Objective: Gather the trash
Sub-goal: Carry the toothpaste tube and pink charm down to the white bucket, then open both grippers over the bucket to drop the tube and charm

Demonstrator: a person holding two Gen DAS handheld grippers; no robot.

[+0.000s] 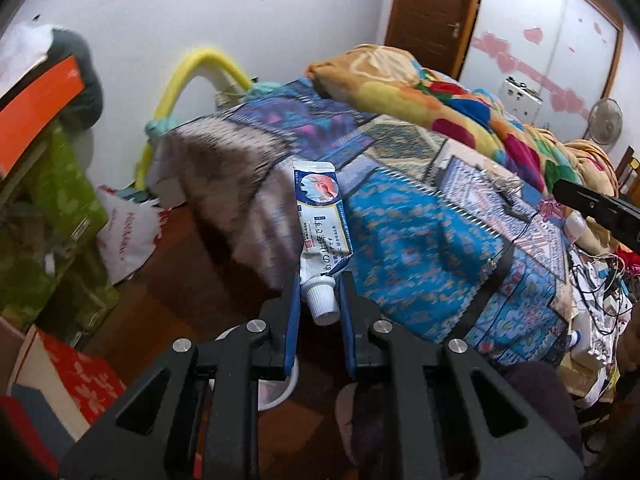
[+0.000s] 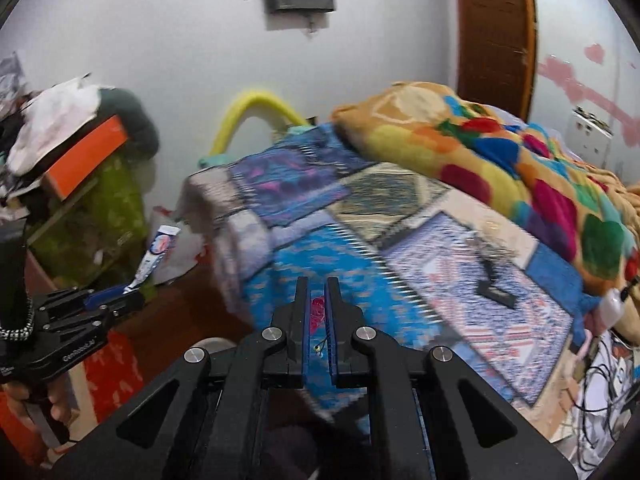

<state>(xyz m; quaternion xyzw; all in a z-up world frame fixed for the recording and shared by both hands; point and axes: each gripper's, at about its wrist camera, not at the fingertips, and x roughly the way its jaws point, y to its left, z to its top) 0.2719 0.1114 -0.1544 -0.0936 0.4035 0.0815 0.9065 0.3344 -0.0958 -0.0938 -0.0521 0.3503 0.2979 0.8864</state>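
Between the blue pads of the left gripper (image 1: 318, 280) sits a squeezed tube (image 1: 322, 220), pinched just above its white ribbed cap, which points back toward the camera. The flat crimped end of the tube sticks out forward and up, over the near edge of the bed (image 1: 400, 248). Its label is white and blue with printed characters and a reddish picture near the crimp.

From the right wrist view the same tube (image 2: 156, 256) shows small at the left, held out over the wooden floor (image 2: 176, 312) beside the bed, with a white bag (image 1: 128, 236) on the floor beyond it.

The right gripper (image 2: 318, 284) has its jaws drawn almost together, with a thin slit left between the pads. Something pink-red (image 2: 318, 312) shows through that slit; it may be a small scrap held there or only the bedspread pattern behind, and the blur does not let me say which.

A colourful blanket (image 1: 460, 104) lies heaped on the far side of the bed. Tangled cables (image 1: 600, 276) lie at the right.
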